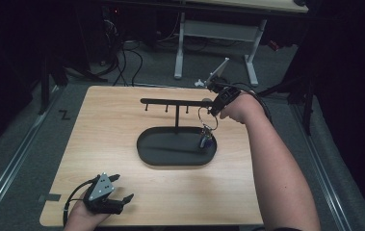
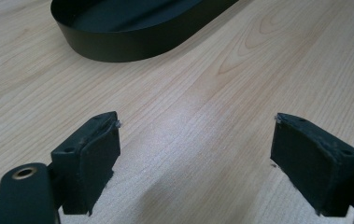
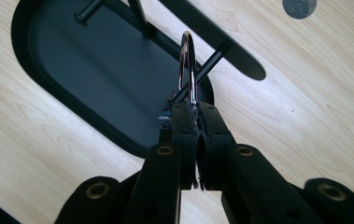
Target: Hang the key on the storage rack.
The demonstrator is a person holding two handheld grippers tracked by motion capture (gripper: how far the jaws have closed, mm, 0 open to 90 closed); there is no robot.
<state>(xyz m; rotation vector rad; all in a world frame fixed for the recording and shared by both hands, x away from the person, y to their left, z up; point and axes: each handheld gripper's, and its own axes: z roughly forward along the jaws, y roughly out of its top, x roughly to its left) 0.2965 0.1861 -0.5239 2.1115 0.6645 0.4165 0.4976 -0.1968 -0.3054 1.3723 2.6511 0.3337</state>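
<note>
Key ring (image 3: 187, 65) sits right of centre in the high view, near the right end of the black rack's bar (image 1: 175, 101), its keys (image 1: 206, 137) dangling over the oval tray (image 1: 146, 149). Lower left, the left tool (image 1: 121, 190) rests released on the bench (image 1: 122, 120), jaws wide apart. Further right, the right tool (image 3: 194, 112) is clenched on the ring.

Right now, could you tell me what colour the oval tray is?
Black tray, clearest in the high view.
</note>
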